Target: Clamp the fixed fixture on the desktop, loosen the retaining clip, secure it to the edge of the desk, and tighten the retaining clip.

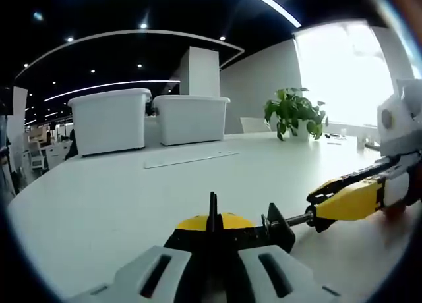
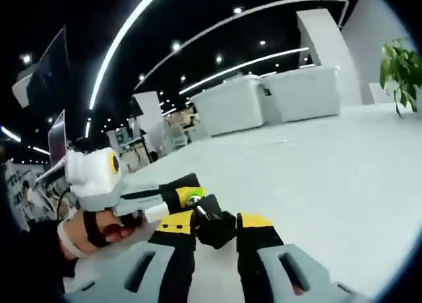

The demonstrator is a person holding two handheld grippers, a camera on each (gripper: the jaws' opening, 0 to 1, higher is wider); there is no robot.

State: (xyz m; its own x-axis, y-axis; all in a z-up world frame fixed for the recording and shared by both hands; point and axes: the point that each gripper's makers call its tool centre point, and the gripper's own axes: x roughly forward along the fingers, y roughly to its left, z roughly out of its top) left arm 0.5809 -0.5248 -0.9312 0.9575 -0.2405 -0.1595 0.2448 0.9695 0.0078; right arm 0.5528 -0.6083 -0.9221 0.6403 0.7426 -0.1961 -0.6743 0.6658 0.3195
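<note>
- One black-and-yellow clamp fixture (image 1: 227,232) lies low on the white desk (image 1: 119,197), pinched in the left gripper (image 1: 212,267).
- Right gripper (image 1: 353,199) grips its screw handle (image 2: 210,219).
- Two white bins (image 1: 151,118) and a plant (image 1: 295,112) stand far back.

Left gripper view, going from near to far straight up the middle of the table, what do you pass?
Left gripper → black and yellow clamp held in its jaws → bare white table → flat white strip lying on the table → two white storage bins at the far edge.
</note>
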